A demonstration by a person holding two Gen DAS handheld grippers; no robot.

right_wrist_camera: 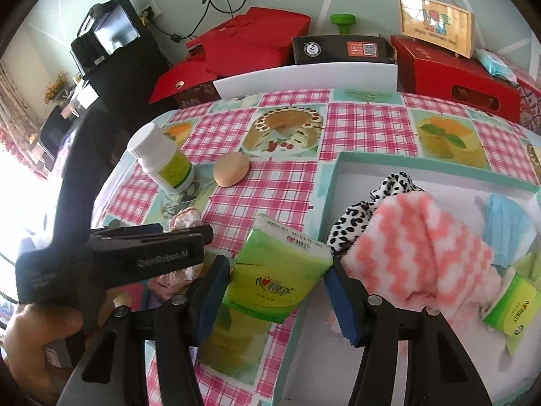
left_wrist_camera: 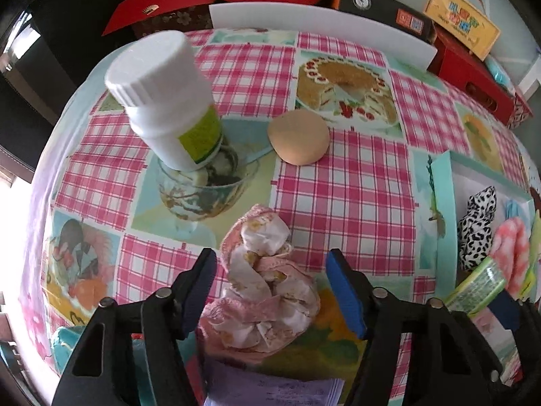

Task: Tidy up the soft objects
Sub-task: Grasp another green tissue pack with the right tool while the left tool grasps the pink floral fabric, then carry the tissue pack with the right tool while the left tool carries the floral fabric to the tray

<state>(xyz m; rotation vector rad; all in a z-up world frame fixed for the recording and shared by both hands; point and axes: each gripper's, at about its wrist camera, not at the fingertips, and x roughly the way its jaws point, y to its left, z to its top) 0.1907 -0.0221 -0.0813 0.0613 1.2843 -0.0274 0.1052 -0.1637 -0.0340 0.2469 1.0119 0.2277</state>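
pink cloth (left_wrist_camera: 267,287) is lying crumpled on the table (left_wrist_camera: 355,186), sitting between my left claw (left_wrist_camera: 272,291) pads, jaws wide, not gripping. my right claw (right_wrist_camera: 277,280) is pinching a green tissue pack (right_wrist_camera: 275,277) just beside the tray (right_wrist_camera: 436,169). sock (right_wrist_camera: 422,250), spotted scrunchie (right_wrist_camera: 358,220) and another pack (right_wrist_camera: 514,308) are already sitting in it. cloth, tissue pack and tan sponge (left_wrist_camera: 299,137) are waiting.
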